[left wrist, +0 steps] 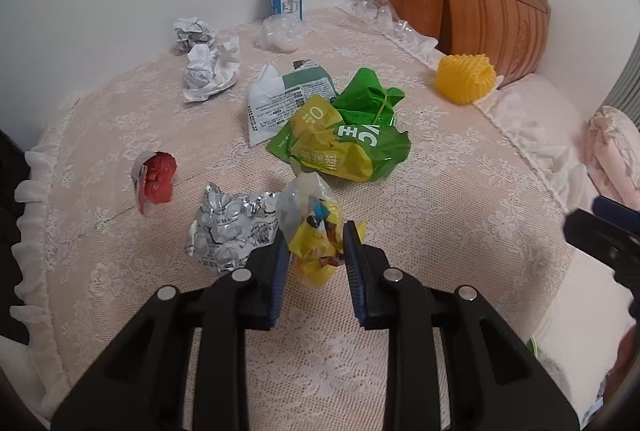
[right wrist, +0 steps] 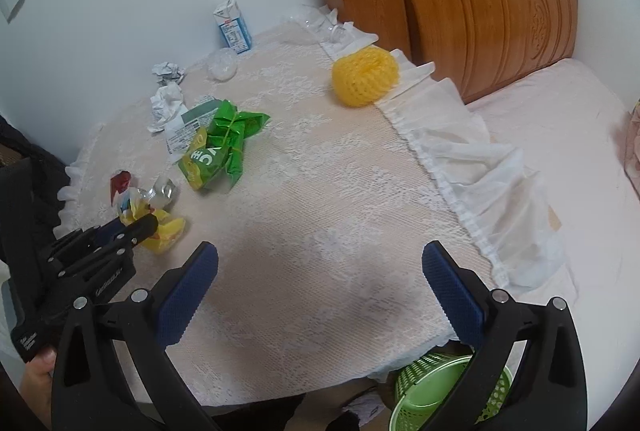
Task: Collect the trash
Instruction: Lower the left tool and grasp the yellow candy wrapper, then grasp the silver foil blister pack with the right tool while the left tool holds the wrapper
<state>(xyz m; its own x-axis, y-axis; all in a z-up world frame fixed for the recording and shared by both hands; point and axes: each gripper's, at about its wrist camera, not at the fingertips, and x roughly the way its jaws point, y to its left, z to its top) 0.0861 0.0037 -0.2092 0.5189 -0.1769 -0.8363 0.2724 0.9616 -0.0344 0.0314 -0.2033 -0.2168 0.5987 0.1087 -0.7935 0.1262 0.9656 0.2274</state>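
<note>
Left claw around yellow wrapper

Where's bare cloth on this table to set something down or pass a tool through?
The widest bare cloth lies between the green wrappers, the yellow foam net and the ruffled edge, under the open right tool. It is crowded on the wall side: crumpled paper, foil pack, red wrapper, and the left tool on the yellow wrapper.
</note>
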